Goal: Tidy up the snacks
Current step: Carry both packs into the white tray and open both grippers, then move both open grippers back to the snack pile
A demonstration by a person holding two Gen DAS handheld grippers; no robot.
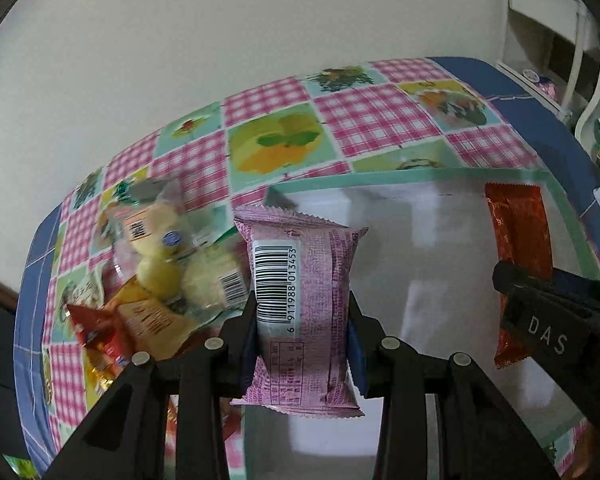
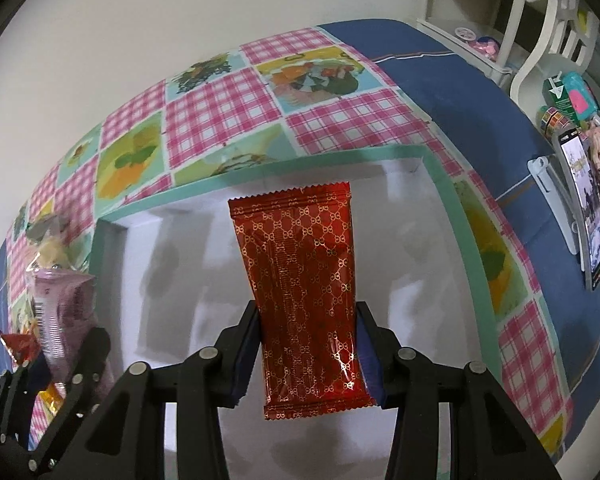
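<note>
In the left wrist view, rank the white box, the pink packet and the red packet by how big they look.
1. White box, the largest by far.
2. Pink packet, held in the left gripper.
3. Red packet, held in the right gripper.

The pink packet sits nearest the camera, so its lead over the red one is unsure.

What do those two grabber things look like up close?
Both are black plastic. The left gripper and the right gripper each have two angled fingers with dark blue pads inside and round silver pins. White letters, DAS, mark the right one's side.
</note>
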